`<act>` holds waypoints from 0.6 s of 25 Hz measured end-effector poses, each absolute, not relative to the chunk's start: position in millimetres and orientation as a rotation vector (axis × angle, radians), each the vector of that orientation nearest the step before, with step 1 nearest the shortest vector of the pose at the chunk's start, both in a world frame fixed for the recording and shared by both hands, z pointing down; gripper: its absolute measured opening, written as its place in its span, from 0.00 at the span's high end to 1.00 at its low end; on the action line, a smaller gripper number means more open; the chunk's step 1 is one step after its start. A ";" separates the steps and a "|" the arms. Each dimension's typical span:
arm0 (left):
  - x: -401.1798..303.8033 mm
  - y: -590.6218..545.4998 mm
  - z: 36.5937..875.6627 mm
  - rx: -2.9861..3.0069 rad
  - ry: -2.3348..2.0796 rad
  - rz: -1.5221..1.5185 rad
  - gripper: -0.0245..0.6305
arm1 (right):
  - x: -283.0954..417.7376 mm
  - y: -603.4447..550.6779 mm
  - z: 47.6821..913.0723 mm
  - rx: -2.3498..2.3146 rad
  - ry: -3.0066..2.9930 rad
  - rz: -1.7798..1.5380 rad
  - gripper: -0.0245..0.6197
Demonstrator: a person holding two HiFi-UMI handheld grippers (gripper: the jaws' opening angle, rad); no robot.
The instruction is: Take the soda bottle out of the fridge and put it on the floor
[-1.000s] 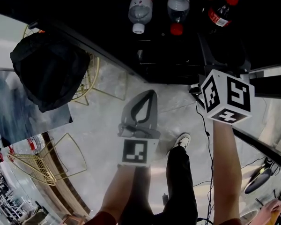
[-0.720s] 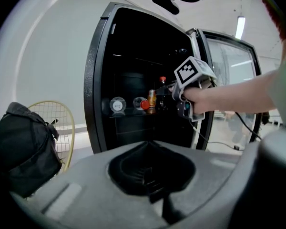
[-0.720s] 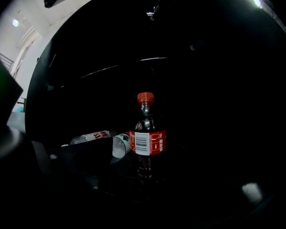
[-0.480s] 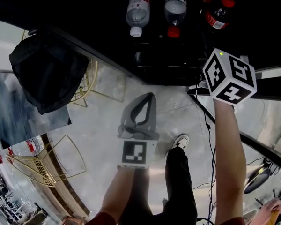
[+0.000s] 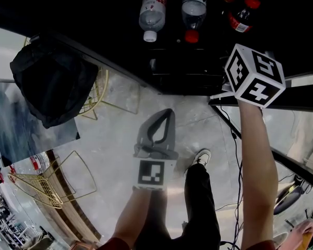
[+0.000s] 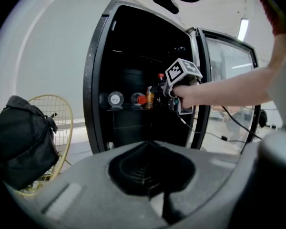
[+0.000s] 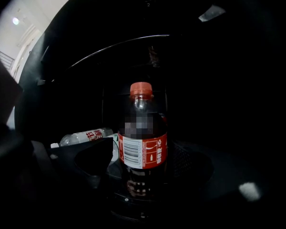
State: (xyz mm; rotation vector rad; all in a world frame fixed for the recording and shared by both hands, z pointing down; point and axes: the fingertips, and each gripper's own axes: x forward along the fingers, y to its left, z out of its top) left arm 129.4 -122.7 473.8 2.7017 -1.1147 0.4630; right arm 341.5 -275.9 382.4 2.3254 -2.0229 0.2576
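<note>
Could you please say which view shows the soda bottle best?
The right gripper view: the soda bottle stands upright, cap and label clear. The head view shows it small at top; the left gripper view, distant.

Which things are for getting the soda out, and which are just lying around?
For the job: soda bottle, fridge, right gripper (open).
Just lying about: black bag, wire chair, water bottle, idle left gripper.
</note>
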 end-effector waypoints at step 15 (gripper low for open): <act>121.3 -119.5 483.0 2.654 -1.119 0.477 0.96 | 343.5 -275.6 382.1 2.328 -2.006 0.224 0.49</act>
